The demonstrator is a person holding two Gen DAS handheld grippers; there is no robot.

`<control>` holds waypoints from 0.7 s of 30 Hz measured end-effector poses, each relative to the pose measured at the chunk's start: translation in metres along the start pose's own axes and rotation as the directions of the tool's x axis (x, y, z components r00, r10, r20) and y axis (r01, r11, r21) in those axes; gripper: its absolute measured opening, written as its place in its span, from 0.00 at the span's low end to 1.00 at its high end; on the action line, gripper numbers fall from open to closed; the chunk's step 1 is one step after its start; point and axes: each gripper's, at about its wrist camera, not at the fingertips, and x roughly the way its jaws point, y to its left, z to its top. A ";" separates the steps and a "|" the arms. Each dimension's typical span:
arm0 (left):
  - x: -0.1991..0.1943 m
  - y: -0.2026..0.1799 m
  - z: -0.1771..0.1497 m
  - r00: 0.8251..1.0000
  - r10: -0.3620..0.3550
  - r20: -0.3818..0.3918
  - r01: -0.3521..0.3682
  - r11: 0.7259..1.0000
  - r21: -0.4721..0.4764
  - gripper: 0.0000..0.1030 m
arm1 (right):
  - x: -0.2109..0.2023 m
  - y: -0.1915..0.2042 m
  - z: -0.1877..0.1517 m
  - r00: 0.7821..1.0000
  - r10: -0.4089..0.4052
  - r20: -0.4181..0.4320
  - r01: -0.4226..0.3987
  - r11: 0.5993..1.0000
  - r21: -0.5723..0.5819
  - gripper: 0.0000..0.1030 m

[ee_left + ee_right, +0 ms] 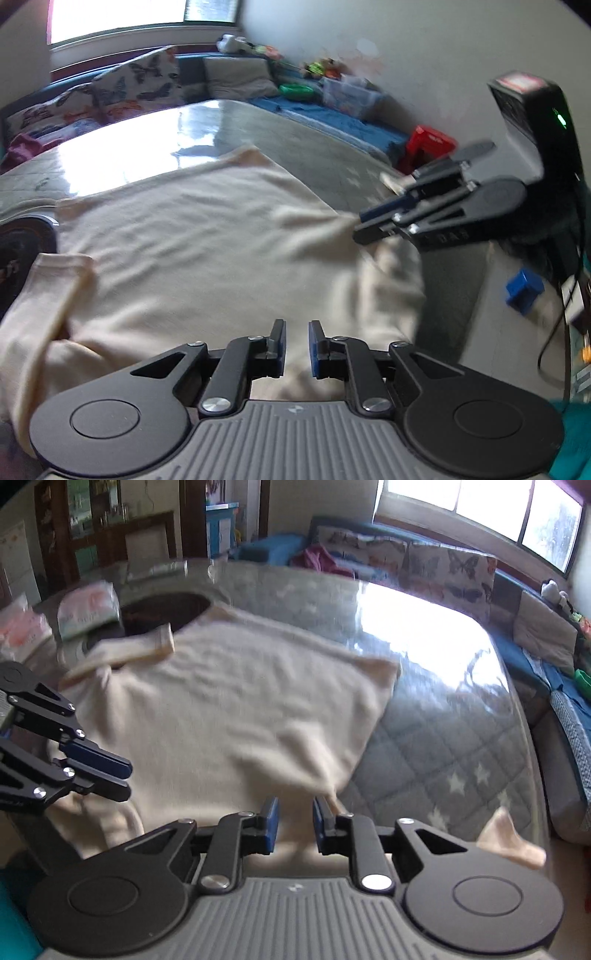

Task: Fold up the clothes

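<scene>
A cream long-sleeved top [192, 236] lies spread on the quilted table; it also shows in the right wrist view [236, 701]. My left gripper [297, 347] hovers over its near edge with the jaws a little apart and cloth behind the gap. It shows at the left of the right wrist view [118, 779]. My right gripper [294, 825] has its jaws a little apart with cloth bunched at the gap. In the left wrist view the right gripper [360, 225] pinches the top's right edge and the cloth pulls taut toward it. One sleeve [129, 650] lies folded at the far left.
The table [443, 738] has a grey star-patterned quilt under a glossy cover. Packets [88, 609] and a dark round object [166, 609] sit at its far left. A sofa with butterfly cushions [424, 565] runs behind. A red stool [430, 142] and a blue block [524, 290] lie on the floor.
</scene>
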 end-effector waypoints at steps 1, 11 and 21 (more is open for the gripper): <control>0.000 0.007 0.005 1.000 0.018 0.006 -0.018 1.000 -0.024 0.16 | 0.004 -0.001 0.004 1.000 -0.005 -0.002 0.005 1.000 0.000 0.18; 0.023 0.089 0.033 0.988 0.149 -0.034 -0.152 0.952 -0.264 0.18 | 0.043 -0.025 0.037 1.000 0.013 -0.027 -0.011 0.999 0.044 0.20; 0.033 0.122 0.053 0.979 0.201 -0.015 -0.195 0.928 -0.317 0.25 | 0.098 -0.076 0.082 0.996 -0.084 -0.032 0.088 0.989 0.122 0.21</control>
